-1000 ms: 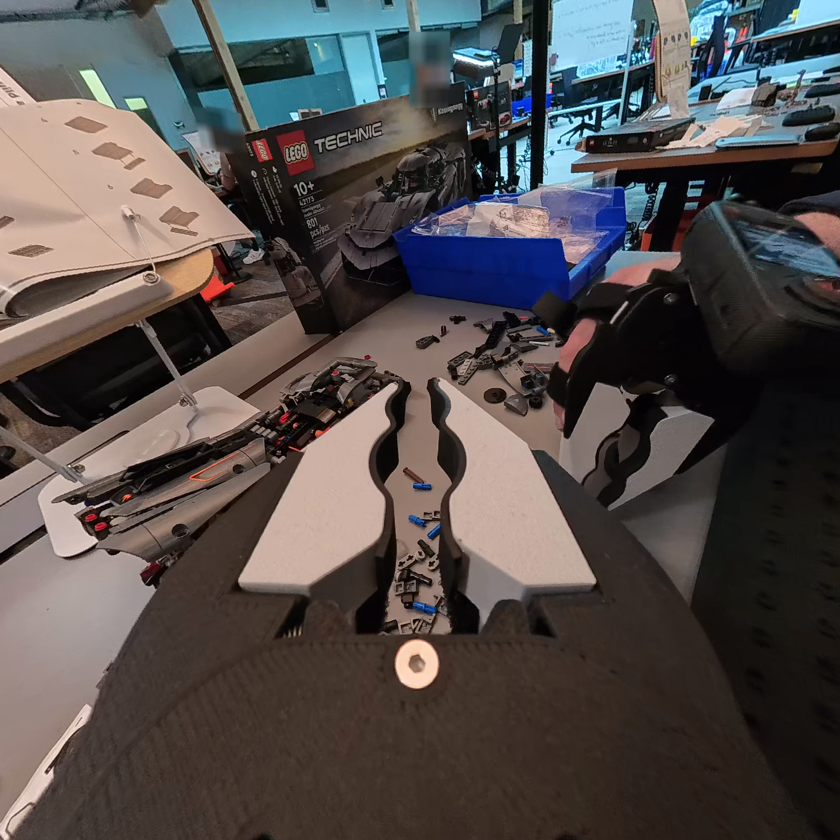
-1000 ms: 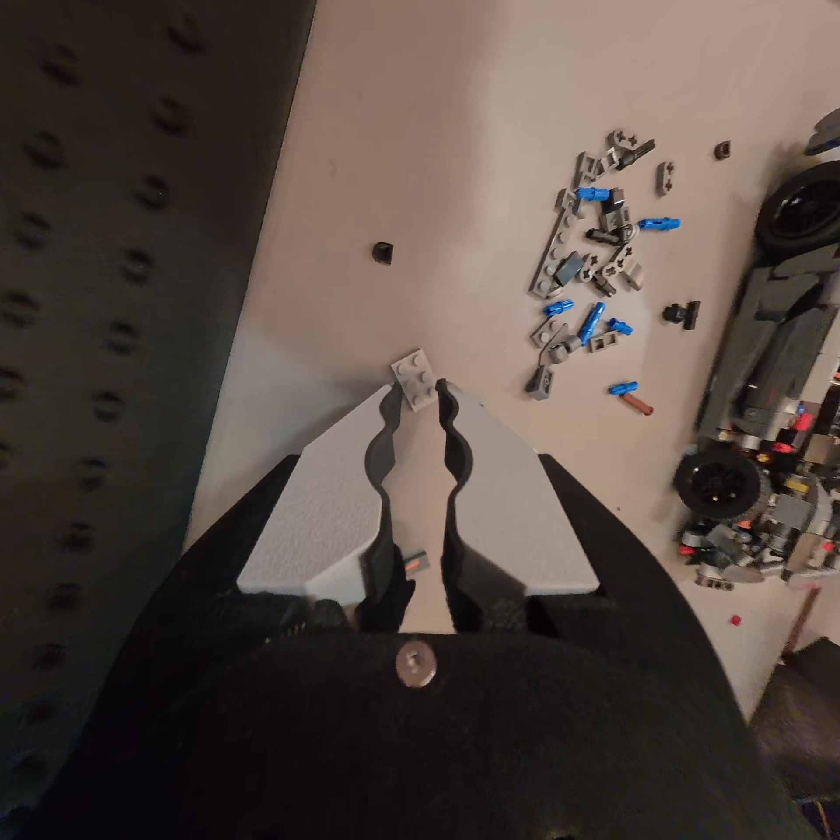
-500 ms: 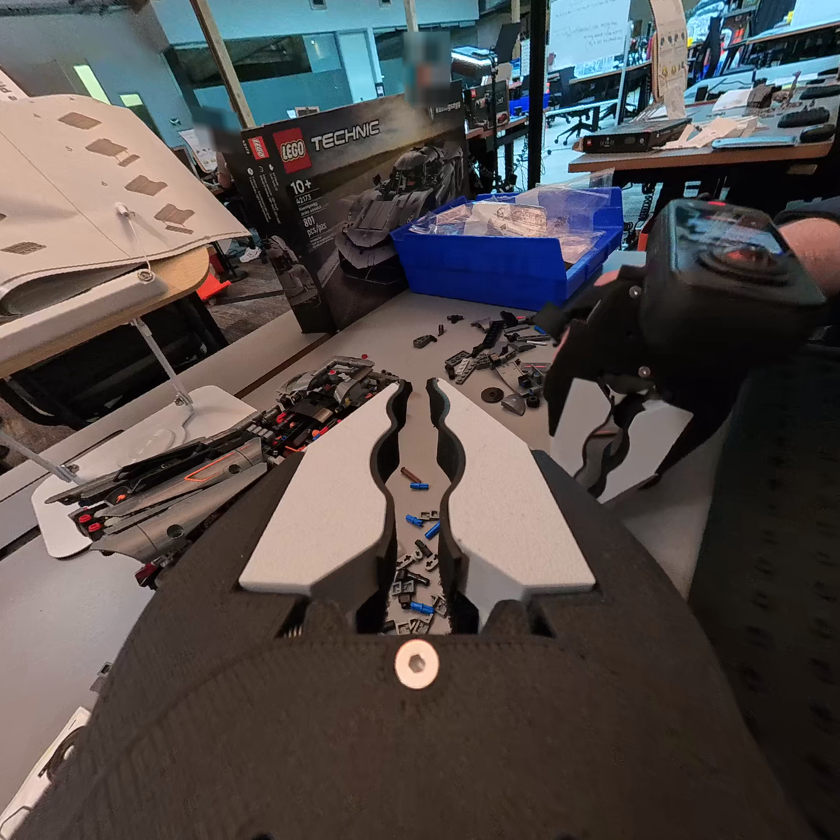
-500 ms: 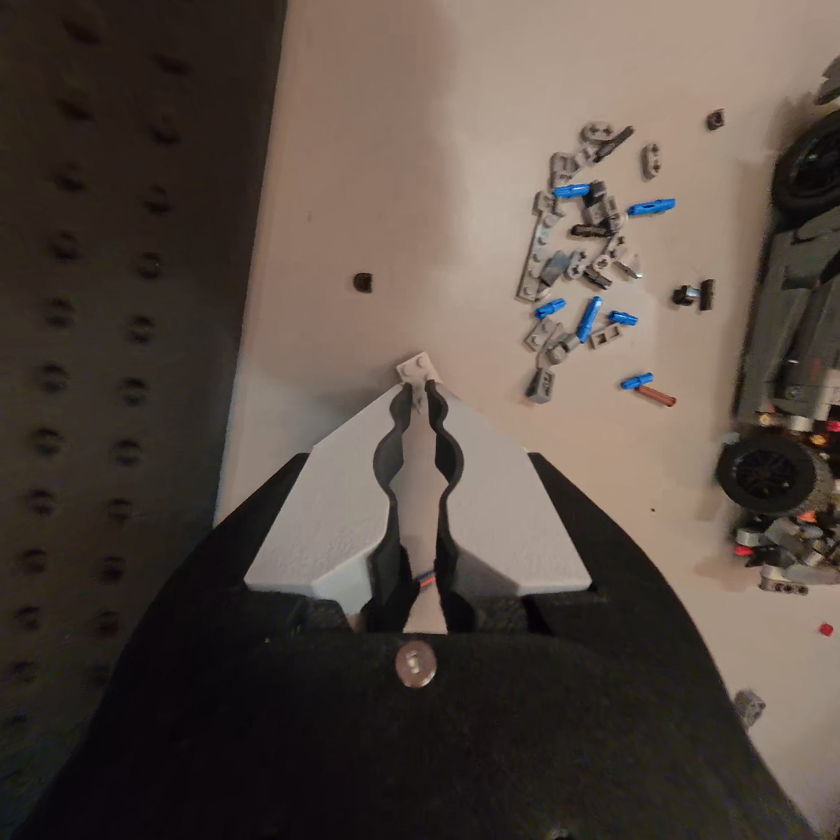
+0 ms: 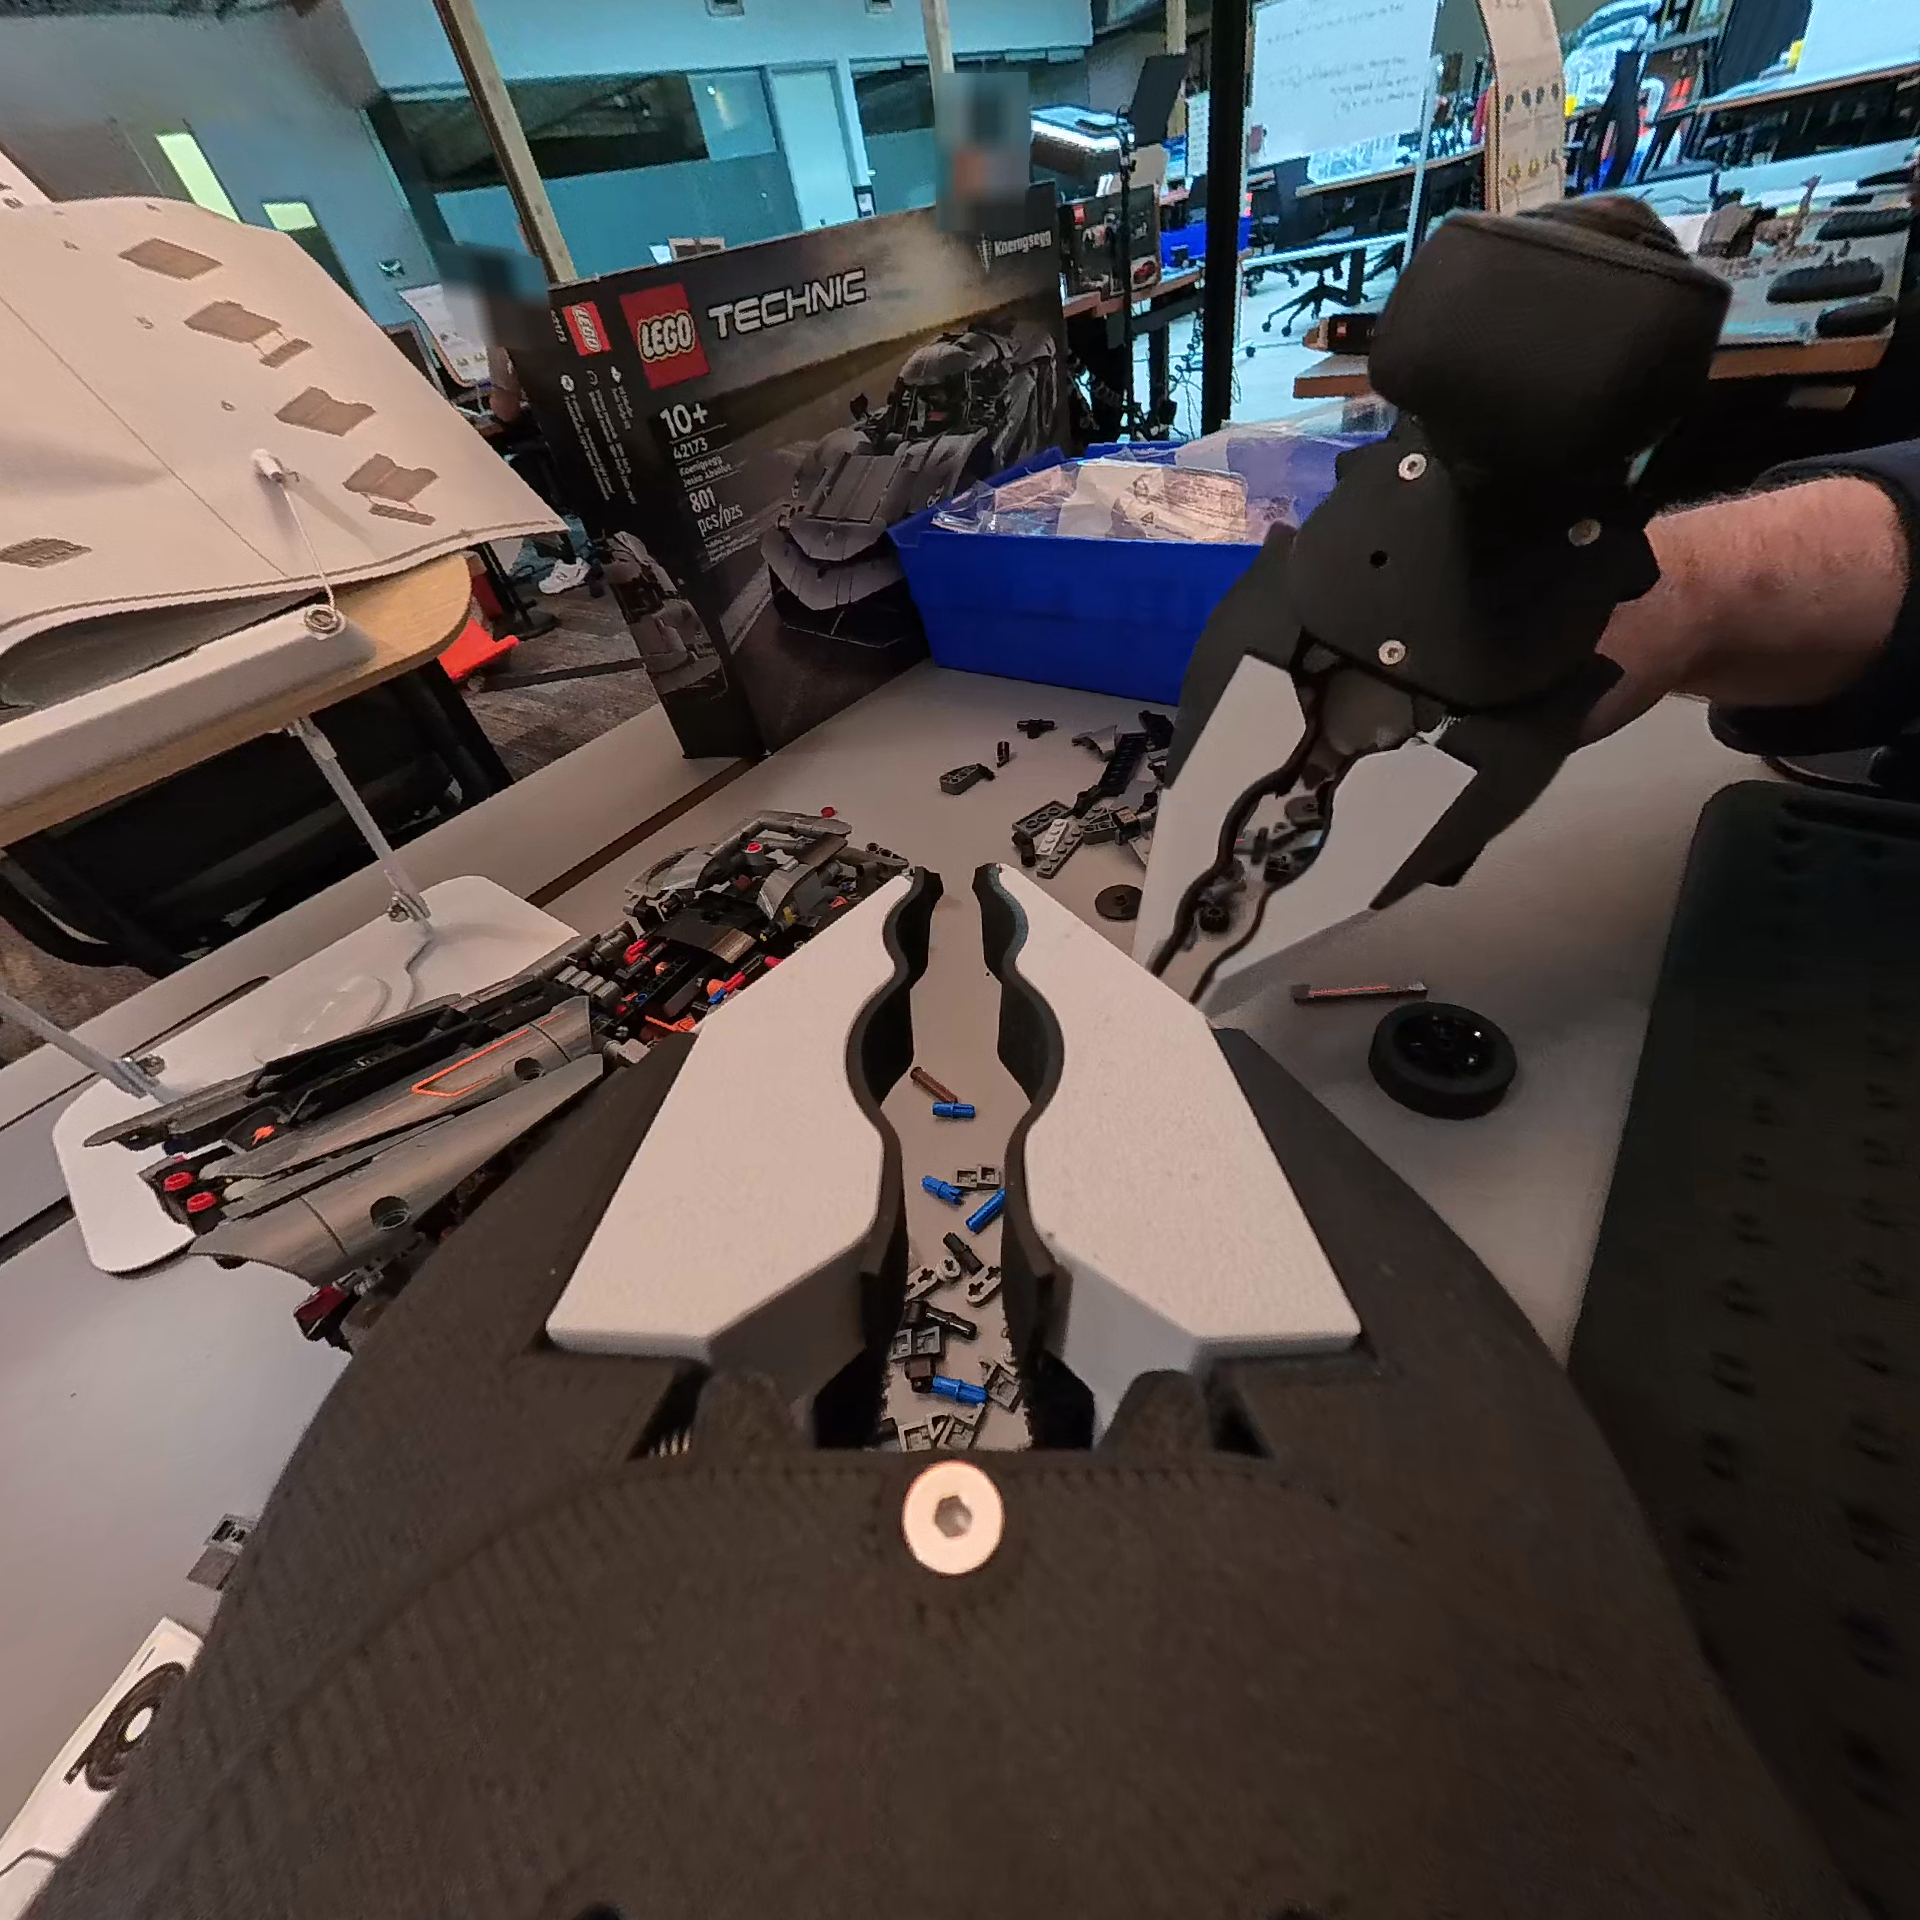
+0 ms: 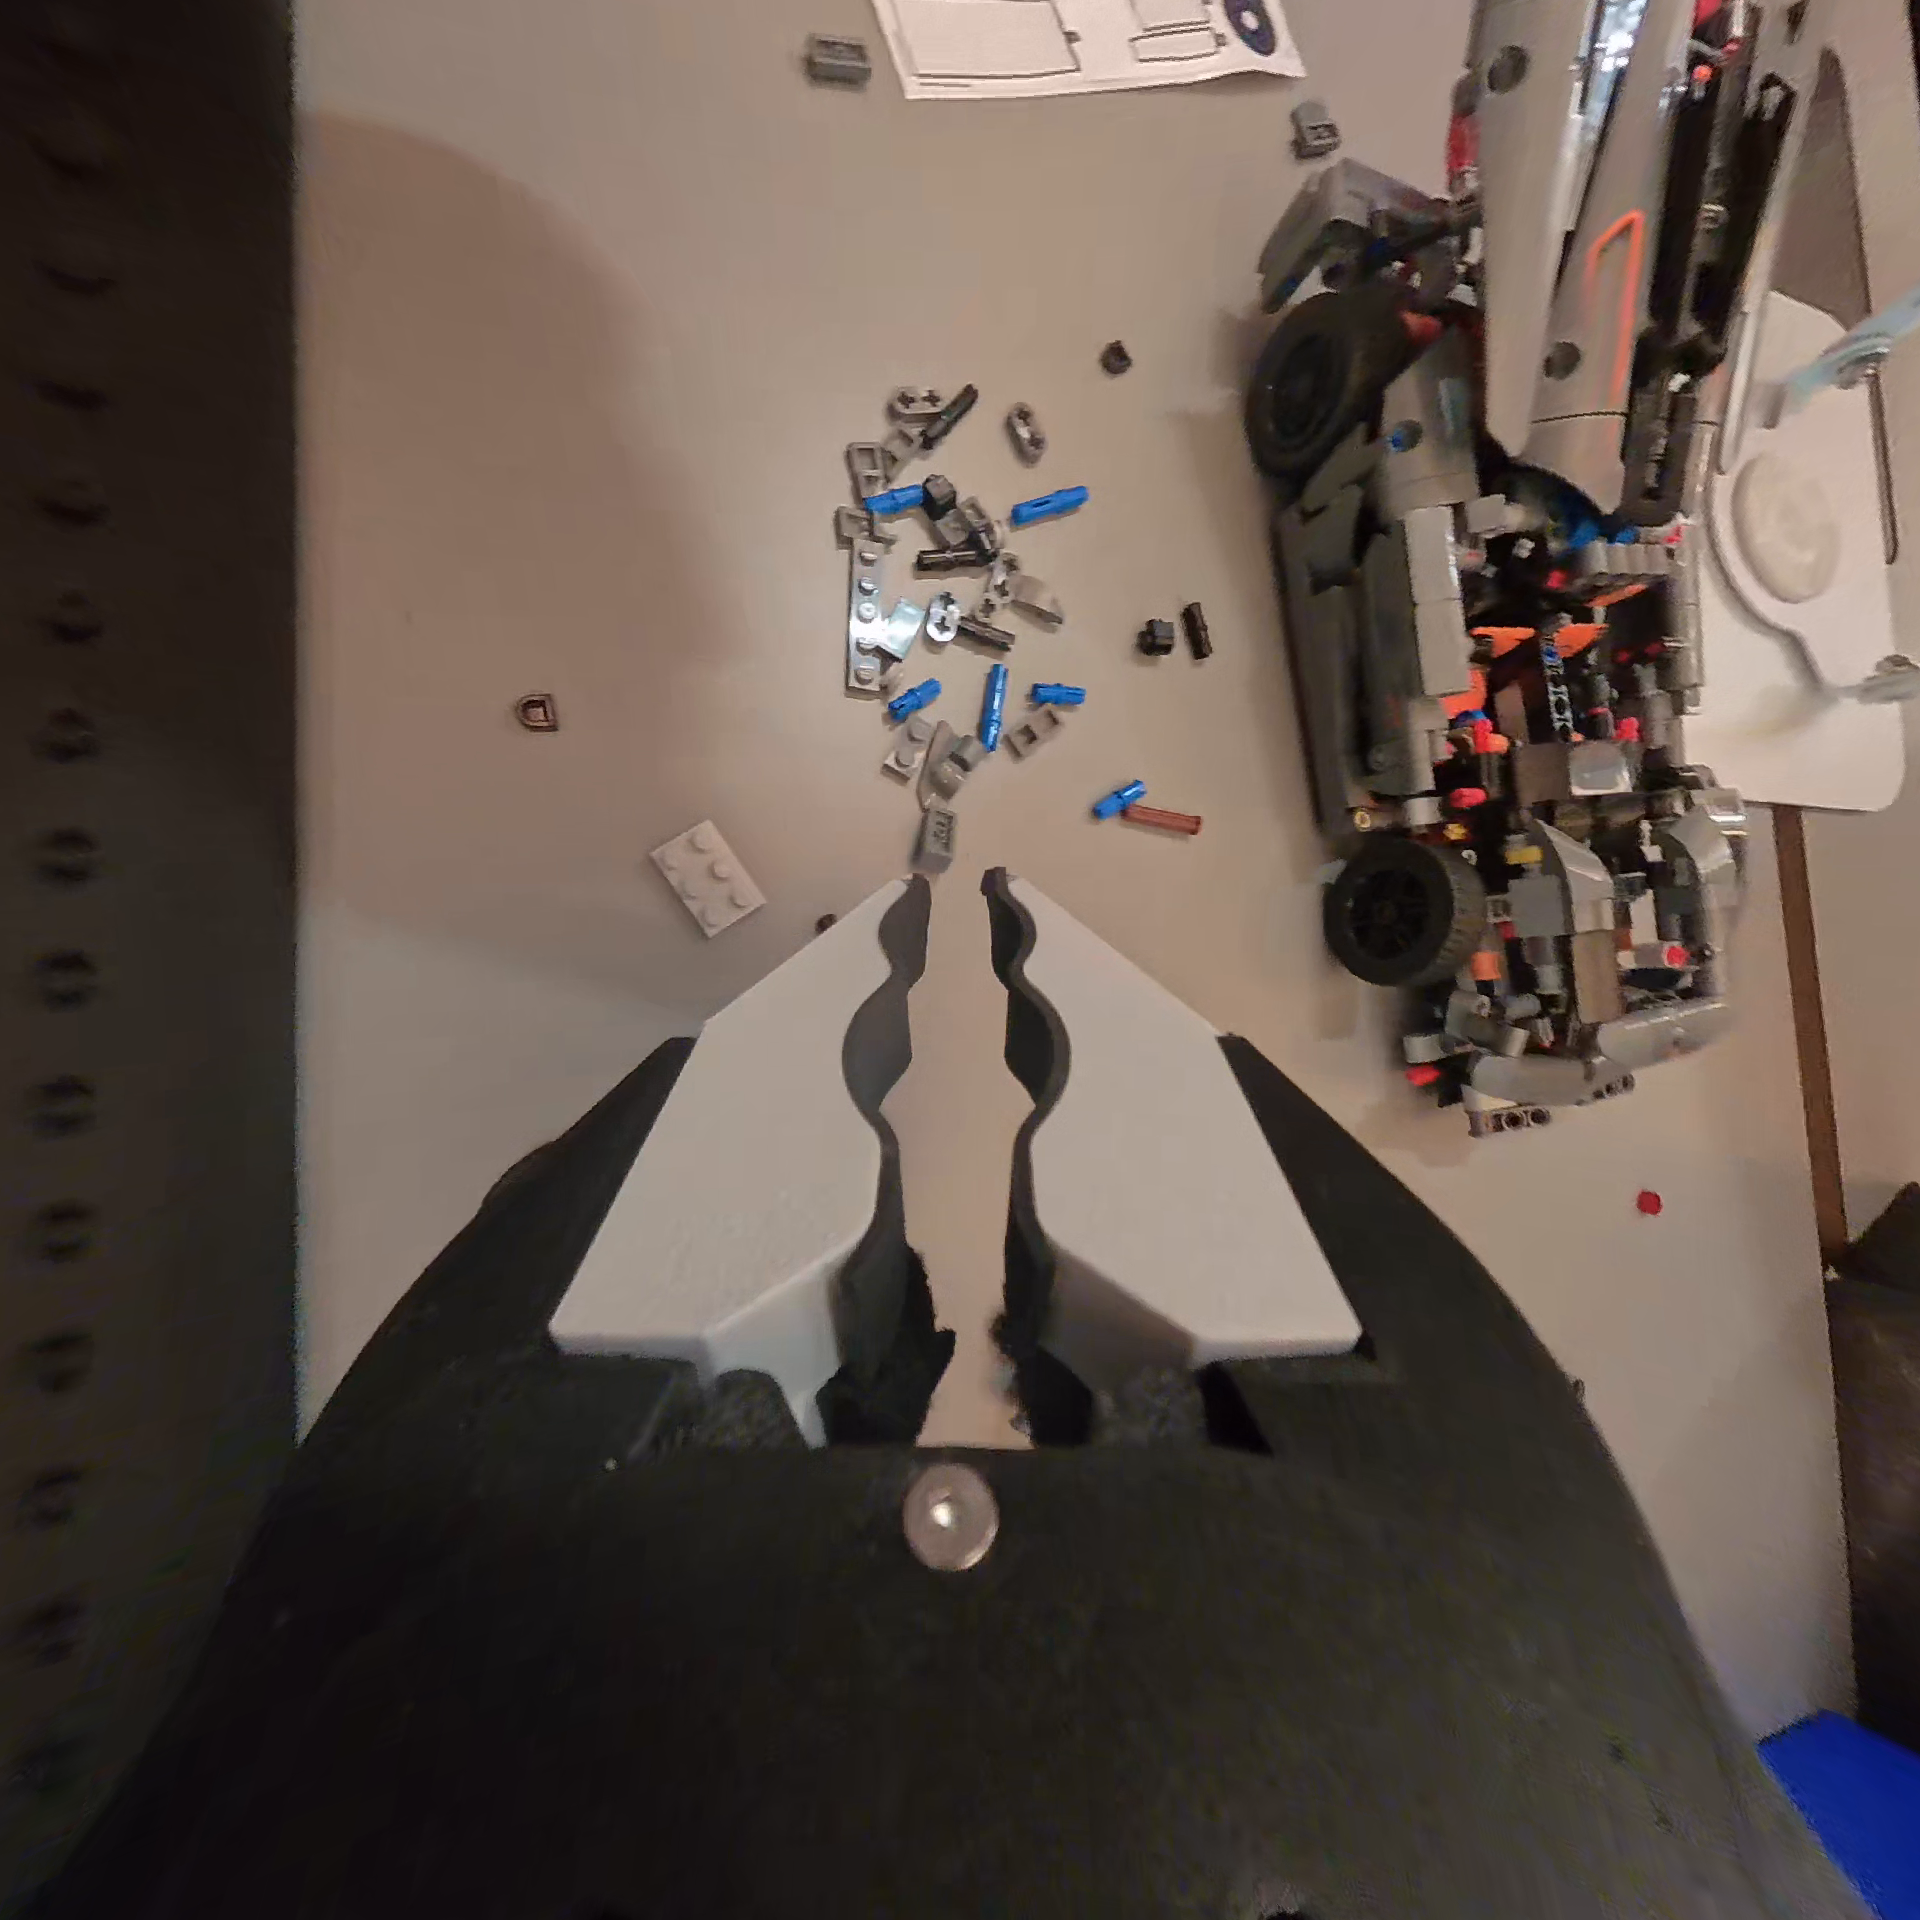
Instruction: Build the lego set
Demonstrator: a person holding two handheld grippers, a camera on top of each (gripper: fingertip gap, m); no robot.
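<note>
Both empty — the left gripper (image 5: 957, 883) slightly parted, the right gripper (image 6: 954, 879) likewise, pointing downward.

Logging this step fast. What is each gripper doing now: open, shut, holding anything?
Left gripper: fingers open, holding nothing.
Right gripper: fingers open, holding nothing; the light grey plate lies on the table beside it.

Loose pieces (image 6: 940, 613) lie left of car (image 6: 1538, 665), apparently apart.

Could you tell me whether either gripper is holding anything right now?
Nothing is held. The right gripper is open beside the light grey plate; the left gripper is open too.
</note>
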